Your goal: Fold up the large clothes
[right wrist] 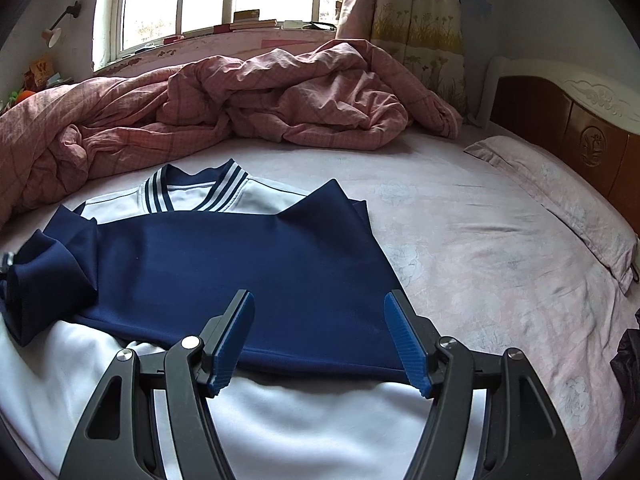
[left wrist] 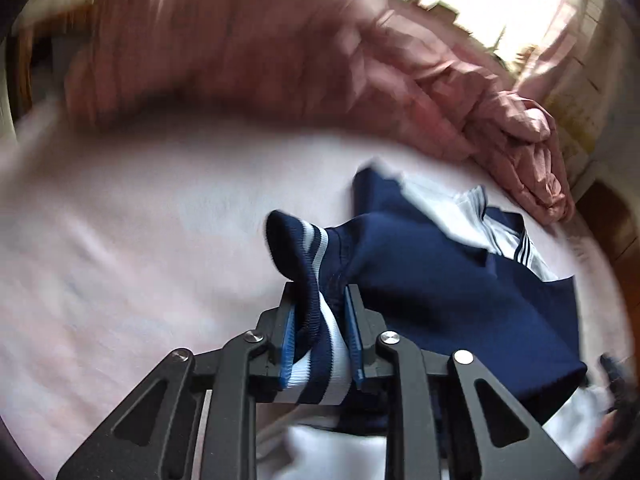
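Note:
A navy and white jacket lies flat on the bed, its striped collar toward the window. In the left wrist view my left gripper is shut on the ribbed, white-striped cuff of a navy sleeve. The cuff stands up between the blue pads, and the sleeve trails off to the jacket body on the right. That sleeve shows bunched at the left edge of the right wrist view. My right gripper is open, with nothing between its fingers, just over the navy panel near its lower hem.
A crumpled pink quilt is heaped along the far side of the bed under the window. A flat pillow lies by the wooden headboard on the right. The pale pink sheet shows right of the jacket. A dark object sits at the right edge.

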Demonstrator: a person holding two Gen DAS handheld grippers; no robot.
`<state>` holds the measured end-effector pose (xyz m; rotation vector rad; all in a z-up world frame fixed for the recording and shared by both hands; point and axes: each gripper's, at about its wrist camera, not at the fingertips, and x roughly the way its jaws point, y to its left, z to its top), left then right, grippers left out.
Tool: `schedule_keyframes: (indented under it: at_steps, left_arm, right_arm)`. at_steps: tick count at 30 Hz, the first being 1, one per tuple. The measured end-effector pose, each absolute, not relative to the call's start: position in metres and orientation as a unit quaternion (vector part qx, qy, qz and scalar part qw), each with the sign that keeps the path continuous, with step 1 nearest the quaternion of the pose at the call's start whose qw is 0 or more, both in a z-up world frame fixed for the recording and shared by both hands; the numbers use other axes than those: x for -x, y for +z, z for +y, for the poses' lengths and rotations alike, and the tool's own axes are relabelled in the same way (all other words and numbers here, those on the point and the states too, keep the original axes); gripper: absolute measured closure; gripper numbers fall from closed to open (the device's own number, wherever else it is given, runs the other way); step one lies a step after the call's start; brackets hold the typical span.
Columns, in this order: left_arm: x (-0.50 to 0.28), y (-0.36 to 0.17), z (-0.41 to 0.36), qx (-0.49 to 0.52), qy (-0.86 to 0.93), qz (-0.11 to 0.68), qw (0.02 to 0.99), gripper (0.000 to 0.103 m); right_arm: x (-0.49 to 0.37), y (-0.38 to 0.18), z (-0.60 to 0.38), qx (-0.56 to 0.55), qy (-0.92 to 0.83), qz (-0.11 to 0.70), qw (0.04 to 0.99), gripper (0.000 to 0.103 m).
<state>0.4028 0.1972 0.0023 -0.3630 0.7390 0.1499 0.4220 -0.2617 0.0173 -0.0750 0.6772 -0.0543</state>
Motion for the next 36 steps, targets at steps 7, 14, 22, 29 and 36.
schedule_keyframes:
  at_steps: [7,14,22,29,36]
  left_arm:
    - [-0.366,0.062,0.085,0.144,-0.155,0.239,0.948,0.094]
    - [-0.368,0.039,-0.005,0.076,-0.250,0.301,0.917,0.094]
    - [-0.367,0.007,-0.048,0.025,-0.265,0.346,0.899,0.094]
    - [-0.362,-0.004,-0.061,0.013,-0.276,0.353,0.894,0.086]
    - [-0.350,0.017,-0.052,0.003,-0.254,0.311,0.916,0.040]
  right_arm:
    - [-0.416,0.023,-0.257,0.029,-0.012,0.315,0.948,0.033]
    - [-0.405,0.039,-0.269,-0.065,0.083,0.301,0.948,0.033]
    - [-0.410,0.029,-0.255,-0.186,0.285,0.350,0.873,0.040]
    - [-0.423,-0.004,-0.219,-0.168,0.278,0.403,0.856,0.089]
    - [-0.417,0.007,-0.245,-0.107,0.137,0.321,0.931,0.097]
